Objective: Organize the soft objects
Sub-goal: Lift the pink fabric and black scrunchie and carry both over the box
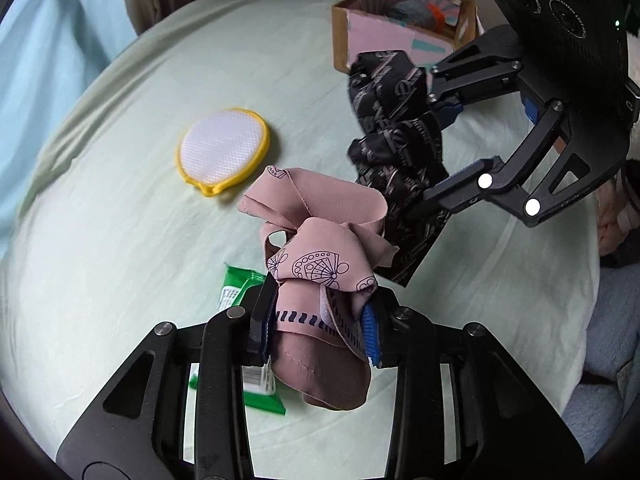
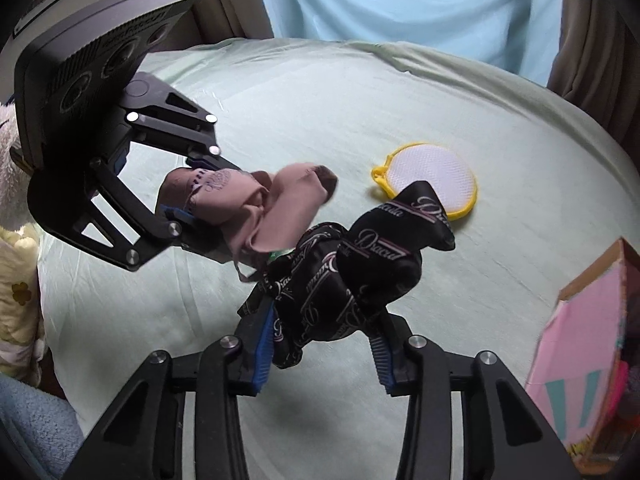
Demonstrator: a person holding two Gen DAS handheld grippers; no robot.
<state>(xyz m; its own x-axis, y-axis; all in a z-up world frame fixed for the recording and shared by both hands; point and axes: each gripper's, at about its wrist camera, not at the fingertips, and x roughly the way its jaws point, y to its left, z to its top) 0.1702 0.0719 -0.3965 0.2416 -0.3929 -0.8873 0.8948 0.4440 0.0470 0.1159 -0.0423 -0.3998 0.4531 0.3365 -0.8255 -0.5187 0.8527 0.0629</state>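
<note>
Left tongs (image 1: 320, 320) clench pink printed cloth (image 1: 316, 240), lifted above the bed (image 1: 120, 260); right tongs (image 2: 324, 344) clench black lettered cloth (image 2: 344, 276) beside it, near yellow-rimmed mesh pad (image 1: 222, 151).

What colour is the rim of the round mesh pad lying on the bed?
Yellow, around the white round mesh pad; clearest in the left wrist view.

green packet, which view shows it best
The left wrist view: the green packet lies on the pale green sheet, partly hidden beneath the left gripper and the pink cloth it grips. The right wrist view shows at most a green speck behind the cloths.
</note>
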